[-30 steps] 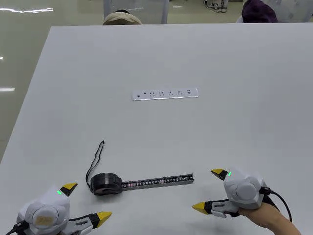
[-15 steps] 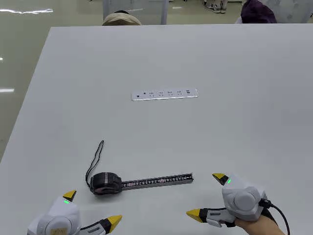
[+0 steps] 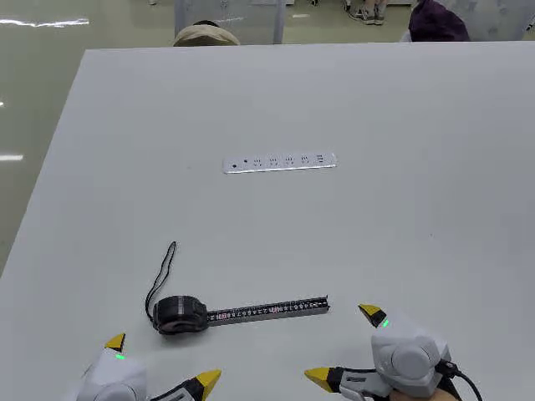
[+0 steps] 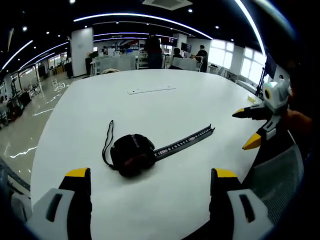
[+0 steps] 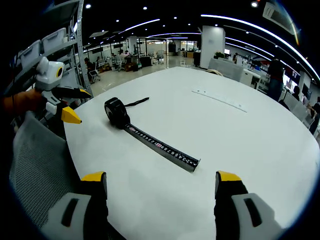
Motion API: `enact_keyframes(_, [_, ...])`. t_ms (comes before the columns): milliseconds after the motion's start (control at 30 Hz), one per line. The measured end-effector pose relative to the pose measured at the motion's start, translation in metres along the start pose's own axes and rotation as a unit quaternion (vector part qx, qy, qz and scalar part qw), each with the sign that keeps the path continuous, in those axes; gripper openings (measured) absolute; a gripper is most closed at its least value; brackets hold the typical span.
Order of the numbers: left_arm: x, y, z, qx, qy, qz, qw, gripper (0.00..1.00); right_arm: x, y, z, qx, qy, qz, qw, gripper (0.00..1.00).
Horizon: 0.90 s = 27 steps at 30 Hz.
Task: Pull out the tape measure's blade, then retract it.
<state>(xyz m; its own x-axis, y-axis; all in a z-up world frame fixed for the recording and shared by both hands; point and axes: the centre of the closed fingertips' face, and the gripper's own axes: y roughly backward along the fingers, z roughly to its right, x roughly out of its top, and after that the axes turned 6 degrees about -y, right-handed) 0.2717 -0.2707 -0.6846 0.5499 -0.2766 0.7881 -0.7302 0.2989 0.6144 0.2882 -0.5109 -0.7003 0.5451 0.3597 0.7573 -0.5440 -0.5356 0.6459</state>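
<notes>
The black round tape measure [image 3: 180,314] lies on the white counter [image 3: 376,125] near its front edge. Its dark printed blade [image 3: 267,310] is drawn out flat toward the right, and its black cord strap [image 3: 160,276] loops away from the case. The left hand-held gripper [image 3: 161,361] hangs just in front of the case, jaws spread wide and empty. The right hand-held gripper [image 3: 342,343] sits near the blade's end, jaws likewise apart, touching nothing. A white flat power strip [image 3: 279,161] lies well beyond, mid-counter.
</notes>
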Motion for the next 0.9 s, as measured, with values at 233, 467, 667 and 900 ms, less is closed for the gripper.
enact_keyframes(233, [0.0022,0.0007,0.0069,0.0,0.005,0.002,1.0,0.99,0.0016,0.0003,-0.0048,-0.003,-0.007,0.006,1.0,0.91])
enact_keyframes(467, [0.0049,0.0026,0.0031,0.017,0.003,0.009,0.9998,0.99,-0.001,0.0026,-0.0055,-0.007,-0.002,0.002,1.0,0.91])
enact_keyframes(667, [0.0011,0.0028,0.003,0.021,0.004,0.004,0.9998,0.99,-0.0061,0.0032,-0.0075,-0.005,-0.002,-0.004,1.0,0.91])
enact_keyframes(900, [0.0008,0.001,0.0058,0.025,0.012,0.006,0.9996,0.99,-0.0059,0.0032,-0.0096,-0.002,-0.005,-0.003,1.0,0.91])
